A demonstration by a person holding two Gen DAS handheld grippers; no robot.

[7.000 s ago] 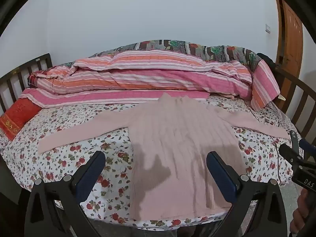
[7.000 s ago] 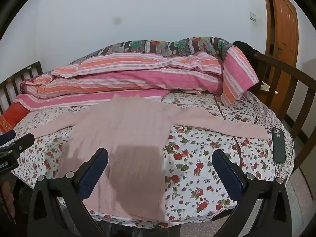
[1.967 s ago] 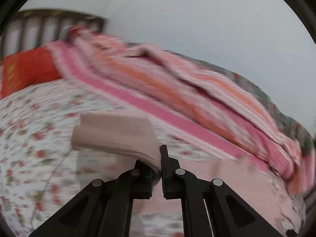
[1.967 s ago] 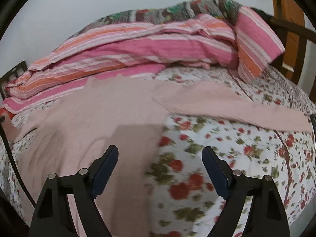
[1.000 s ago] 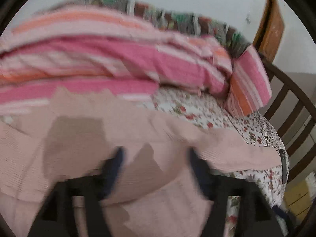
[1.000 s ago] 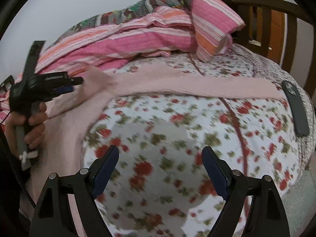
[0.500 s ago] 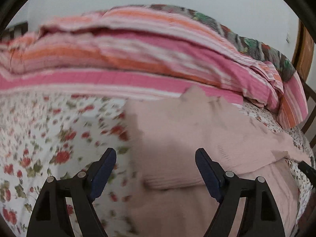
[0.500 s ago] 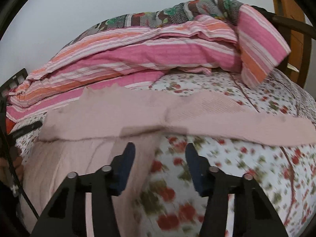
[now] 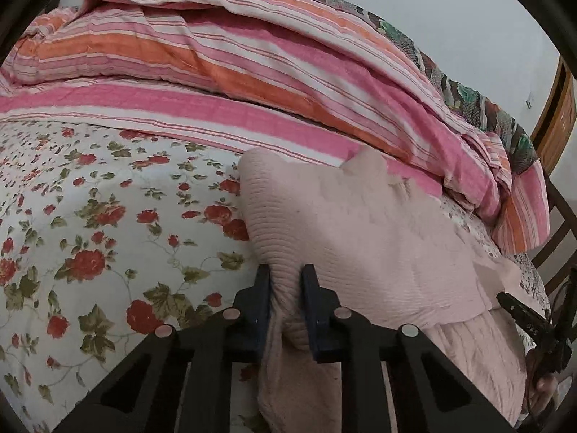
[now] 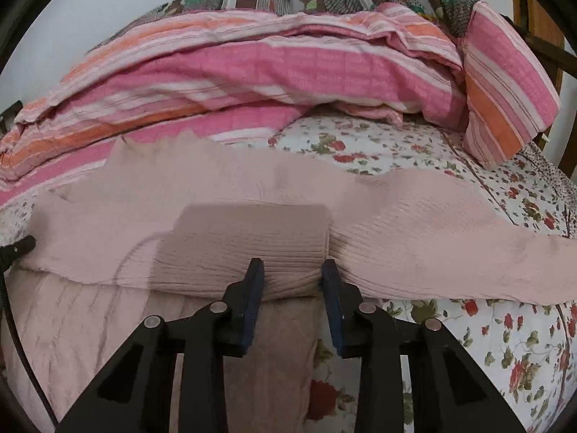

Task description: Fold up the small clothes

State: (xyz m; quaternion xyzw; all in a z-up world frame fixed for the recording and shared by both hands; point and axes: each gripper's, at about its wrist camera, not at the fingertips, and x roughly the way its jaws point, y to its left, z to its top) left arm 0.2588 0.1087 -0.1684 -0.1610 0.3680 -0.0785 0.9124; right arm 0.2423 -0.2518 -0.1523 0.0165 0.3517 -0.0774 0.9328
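A pale pink ribbed sweater [image 9: 364,238] lies on the floral bed sheet [image 9: 90,223]. Its left sleeve is folded across the chest. My left gripper [image 9: 285,281] is shut on the sweater's left edge, with knit bunched between the blue pads. In the right wrist view the sweater [image 10: 252,231] spreads across the bed and its right sleeve [image 10: 468,238] still stretches out to the right. My right gripper [image 10: 292,274] has its jaws closing around a fold of the sweater near the right shoulder; the pads press the bunched fabric from both sides.
A heap of pink and orange striped quilts [image 9: 252,68] lies along the back of the bed, also in the right wrist view [image 10: 288,68]. A wooden bed rail [image 9: 555,216] and an orange door [image 9: 555,122] stand at the right. The other gripper [image 9: 530,324] shows at the right edge.
My left gripper was open half a second ago and has shut on the sweater's left edge. My right gripper has narrowed and moved forward onto the fold at the right shoulder.
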